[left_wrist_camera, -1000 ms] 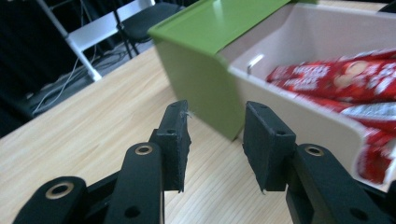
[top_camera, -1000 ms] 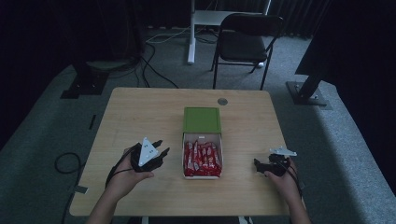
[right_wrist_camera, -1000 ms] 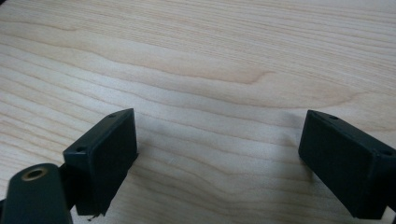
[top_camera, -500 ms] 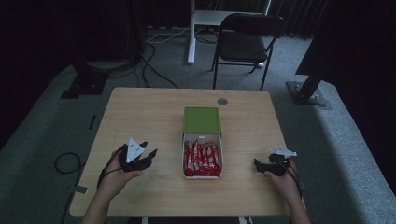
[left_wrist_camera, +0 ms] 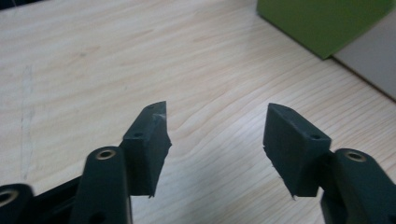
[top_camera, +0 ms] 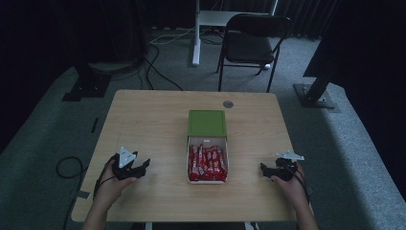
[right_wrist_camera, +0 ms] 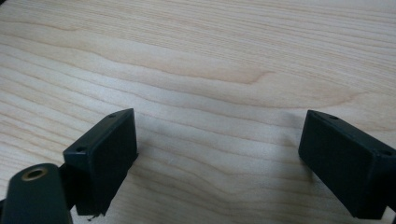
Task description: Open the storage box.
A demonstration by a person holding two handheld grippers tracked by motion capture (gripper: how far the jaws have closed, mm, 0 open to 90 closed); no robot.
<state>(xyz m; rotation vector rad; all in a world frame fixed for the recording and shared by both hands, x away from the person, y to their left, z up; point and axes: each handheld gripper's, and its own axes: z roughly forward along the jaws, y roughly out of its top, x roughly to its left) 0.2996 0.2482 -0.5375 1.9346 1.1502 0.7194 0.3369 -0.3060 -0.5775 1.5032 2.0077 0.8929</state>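
**Both tongs empty beside the open box**

The left tongs have just been opening; they stand apart over bare wood, holding nothing. The right tongs gape wide, also empty. Between them, at the left tongs' 3 o'clock, sits the white cardboard box of red wrapped bars, green lid folded back at 12 o'clock, on the pale wooden worktop.

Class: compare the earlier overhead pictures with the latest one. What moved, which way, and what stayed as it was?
The left gripper drew back from the box toward the table's near left edge and sank lower. Its jaws have just been opening, with only bare wood between them. The right gripper, open and empty, kept its place. The box of red packets and its green lid did not shift.
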